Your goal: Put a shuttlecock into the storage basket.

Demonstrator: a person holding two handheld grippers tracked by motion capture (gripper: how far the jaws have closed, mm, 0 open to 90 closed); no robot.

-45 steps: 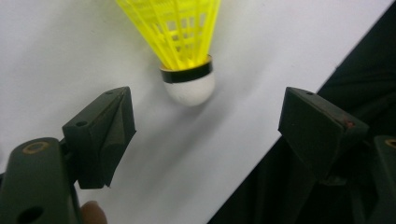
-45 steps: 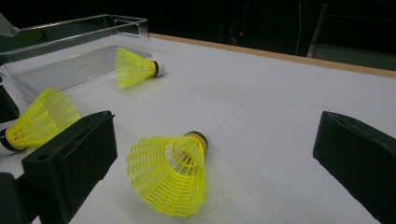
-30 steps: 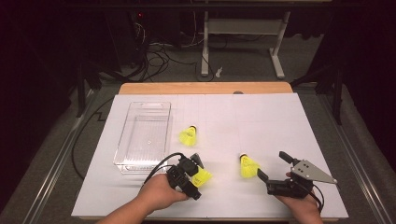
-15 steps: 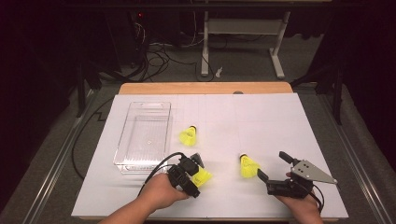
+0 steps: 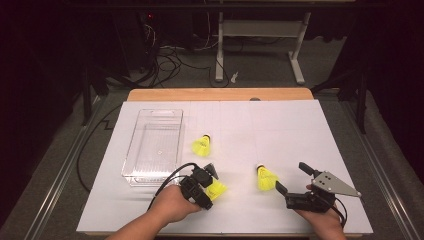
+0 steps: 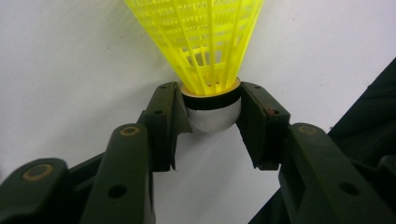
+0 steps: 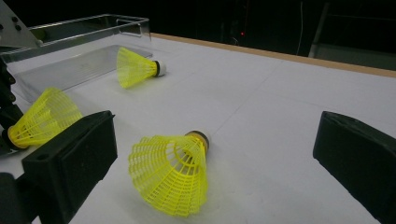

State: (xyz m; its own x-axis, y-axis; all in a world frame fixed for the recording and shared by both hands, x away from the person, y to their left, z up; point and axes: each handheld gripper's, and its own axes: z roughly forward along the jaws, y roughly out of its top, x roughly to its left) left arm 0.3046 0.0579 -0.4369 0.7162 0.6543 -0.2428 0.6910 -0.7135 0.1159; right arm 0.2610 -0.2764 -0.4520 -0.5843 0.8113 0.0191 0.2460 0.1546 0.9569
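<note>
Gripping: left gripper [image 6: 211, 109] — jaws have just been closing, pads now pressed on the white cork of the near shuttlecock [image 6: 205, 51] at the table's front edge.
Right gripper [image 5: 290, 178]: jaws spread wide, holding nothing.
Second shuttlecock [image 7: 173, 170]: on its side just ahead of the right gripper.
Third shuttlecock [image 5: 201, 145]: beside the clear tray [image 5: 135, 150].
Tray: left of the gripped shuttlecock — near, not touching.

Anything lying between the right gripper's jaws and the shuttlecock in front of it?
Nothing: in the right gripper view, only bare white table separates the open right gripper from the shuttlecock. The high view shows the same bare gap.
</note>
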